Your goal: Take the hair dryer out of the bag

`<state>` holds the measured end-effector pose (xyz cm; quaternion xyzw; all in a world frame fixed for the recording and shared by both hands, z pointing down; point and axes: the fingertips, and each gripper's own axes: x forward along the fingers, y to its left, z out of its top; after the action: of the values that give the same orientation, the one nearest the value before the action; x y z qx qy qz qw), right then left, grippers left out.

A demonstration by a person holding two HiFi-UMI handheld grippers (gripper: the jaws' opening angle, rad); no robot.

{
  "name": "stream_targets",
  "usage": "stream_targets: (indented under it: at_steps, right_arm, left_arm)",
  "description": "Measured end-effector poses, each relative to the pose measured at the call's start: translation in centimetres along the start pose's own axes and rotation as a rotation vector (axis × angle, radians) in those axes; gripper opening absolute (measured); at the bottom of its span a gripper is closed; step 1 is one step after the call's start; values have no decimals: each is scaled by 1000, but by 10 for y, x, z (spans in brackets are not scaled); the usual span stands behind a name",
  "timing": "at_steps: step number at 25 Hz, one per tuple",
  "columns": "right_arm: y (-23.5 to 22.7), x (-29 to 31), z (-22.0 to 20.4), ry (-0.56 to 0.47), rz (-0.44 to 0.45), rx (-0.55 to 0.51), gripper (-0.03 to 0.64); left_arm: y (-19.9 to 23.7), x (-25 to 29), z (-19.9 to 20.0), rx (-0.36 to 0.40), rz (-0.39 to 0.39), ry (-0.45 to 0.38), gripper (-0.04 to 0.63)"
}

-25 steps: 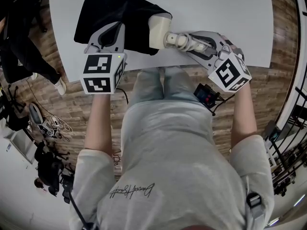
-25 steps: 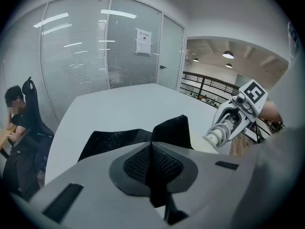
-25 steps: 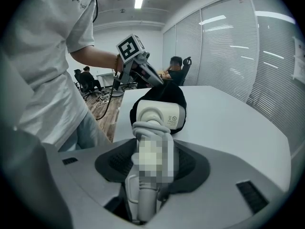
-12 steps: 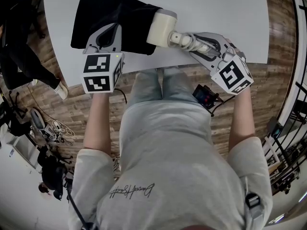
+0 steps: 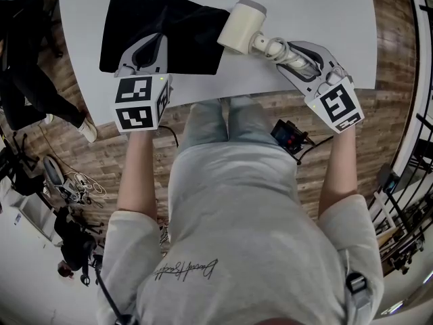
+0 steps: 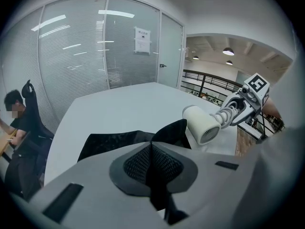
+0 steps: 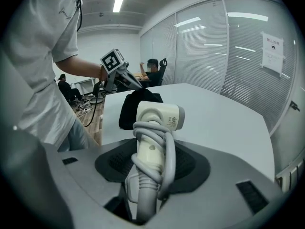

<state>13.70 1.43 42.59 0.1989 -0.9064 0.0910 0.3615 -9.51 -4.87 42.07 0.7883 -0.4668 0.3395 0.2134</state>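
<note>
The right gripper [image 5: 283, 49] is clamping the cord-wrapped handle of the cream plastic hair dryer [image 5: 241, 28], whose cylindrical head is sitting at upper centre of the head view, just right of the limp black fabric bag [image 5: 169, 22] and apparently clear of it. The left gripper [image 5: 150, 47] is pinching a bag fold in nearly closed jaws. The dryer's long axis is pointing up-left toward the bag, so any further withdrawal is lying rightward.

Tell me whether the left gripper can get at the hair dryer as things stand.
Probably not yet. The left gripper is shut on the edge of the black bag, so its jaws are taken; the hair dryer, out of the bag, is held by the right gripper.
</note>
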Motion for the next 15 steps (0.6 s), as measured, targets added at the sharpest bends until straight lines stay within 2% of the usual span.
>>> stream_targets:
  at_steps: [15]
  right_arm:
    - [-56, 1, 4, 0, -189, 109, 218]
  left_arm:
    - [4, -5, 1, -11, 9, -4, 18]
